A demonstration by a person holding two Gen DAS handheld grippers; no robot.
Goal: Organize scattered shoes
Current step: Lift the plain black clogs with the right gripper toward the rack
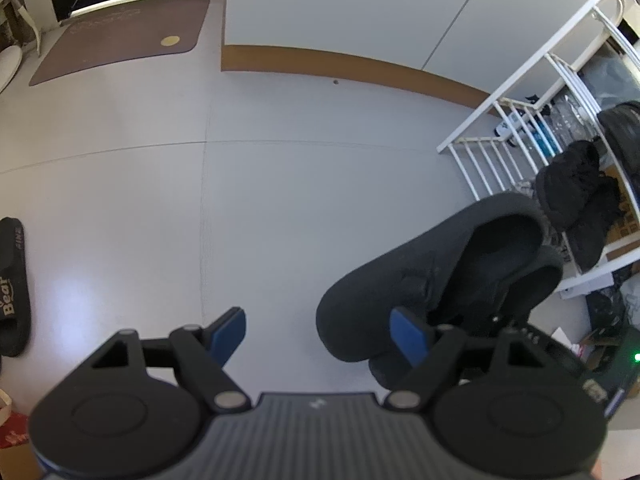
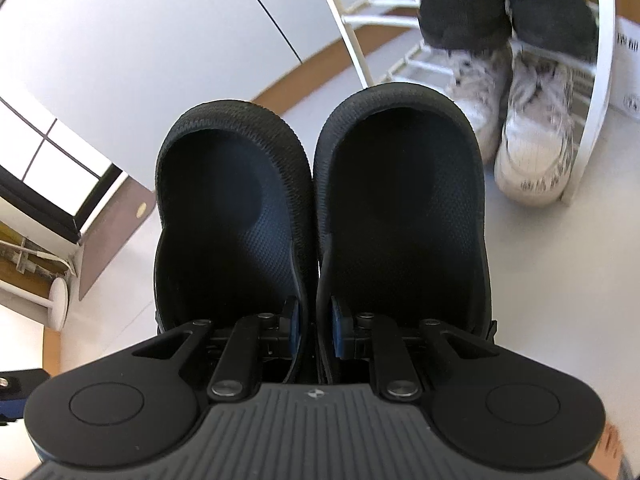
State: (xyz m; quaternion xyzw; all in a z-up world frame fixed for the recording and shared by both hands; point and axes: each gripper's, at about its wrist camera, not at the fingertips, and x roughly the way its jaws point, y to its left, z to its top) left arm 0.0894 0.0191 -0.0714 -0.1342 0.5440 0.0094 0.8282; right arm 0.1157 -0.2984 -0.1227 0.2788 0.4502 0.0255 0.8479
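Pair of black clogs [image 2: 316, 208] pinched together by the right gripper [image 2: 314, 334]
Left gripper [image 1: 320, 332] hangs open and empty; white sneakers [image 2: 520, 120] lie beyond the right gripper's fingertips

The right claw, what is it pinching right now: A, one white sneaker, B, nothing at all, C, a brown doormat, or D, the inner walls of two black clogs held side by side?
D: the right claw is shut on the adjoining inner walls of the two black clogs, one pad inside each.
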